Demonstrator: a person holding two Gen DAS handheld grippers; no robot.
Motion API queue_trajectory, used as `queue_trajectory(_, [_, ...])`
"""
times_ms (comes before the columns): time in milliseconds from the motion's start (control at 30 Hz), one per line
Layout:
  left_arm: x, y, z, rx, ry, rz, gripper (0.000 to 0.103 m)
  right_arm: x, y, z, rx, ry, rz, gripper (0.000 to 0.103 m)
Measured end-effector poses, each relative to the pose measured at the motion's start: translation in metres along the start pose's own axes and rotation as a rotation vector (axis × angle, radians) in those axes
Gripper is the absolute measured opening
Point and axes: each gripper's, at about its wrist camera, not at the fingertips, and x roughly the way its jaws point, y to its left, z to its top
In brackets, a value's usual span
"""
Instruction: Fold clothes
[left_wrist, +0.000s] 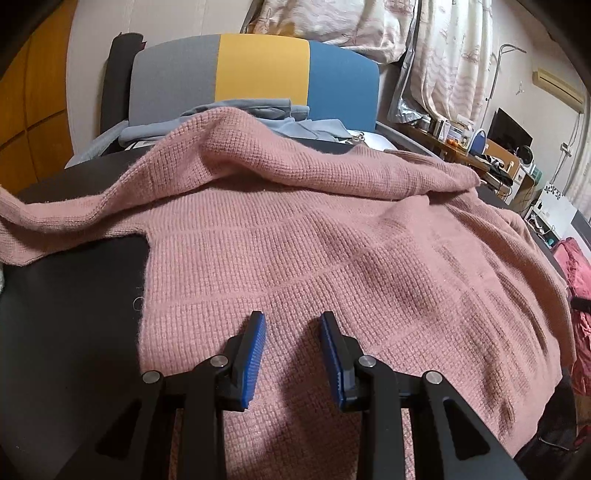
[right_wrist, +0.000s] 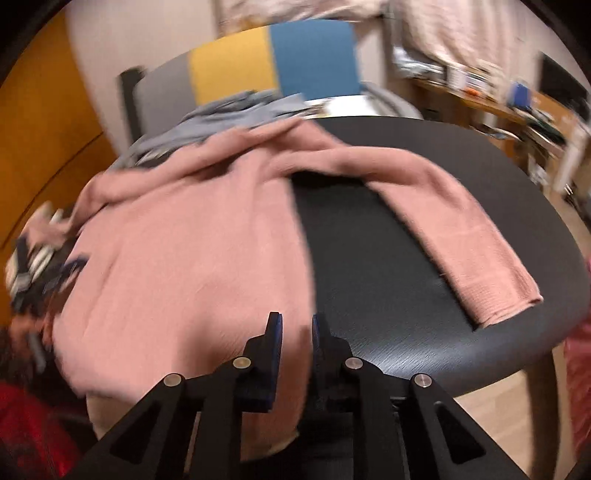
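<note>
A pink knit sweater (left_wrist: 314, 240) lies spread on a round black table (left_wrist: 74, 314). One sleeve (left_wrist: 55, 221) trails to the left. My left gripper (left_wrist: 292, 317) hovers just over the sweater's near hem, open, with nothing between its blue pads. The right wrist view is blurred. It shows the sweater (right_wrist: 184, 240) on the left half of the table (right_wrist: 369, 258), with its other sleeve (right_wrist: 461, 236) stretched toward the right rim. My right gripper (right_wrist: 296, 319) stands over the sweater's right side edge with a narrow gap between the jaws, the fabric lying below them.
Blue-grey clothes (left_wrist: 258, 110) are piled at the table's far edge, in front of a grey, yellow and blue chair back (left_wrist: 258, 74). Red-pink cloth (left_wrist: 580, 295) hangs beyond the right rim. A cluttered desk (left_wrist: 498, 147) stands at the back right. A blurred striped thing (right_wrist: 29, 258) sits at the left.
</note>
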Motion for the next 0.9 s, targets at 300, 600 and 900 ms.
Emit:
queue_trajectory(300, [-0.001,0.001,-0.001,-0.006,-0.001,-0.003,0.032,0.023,0.037,-0.044,-0.236,0.064,-0.062,0.019])
queue_trajectory(600, [-0.001,0.003,-0.001,-0.014,-0.002,-0.013,0.032,0.028,0.019,-0.025,-0.161,0.081,-0.119,0.01])
queue_trajectory(900, [-0.001,0.007,-0.001,-0.022,-0.006,-0.029,0.032,-0.009,-0.036,-0.037,0.101,0.077,-0.161,0.004])
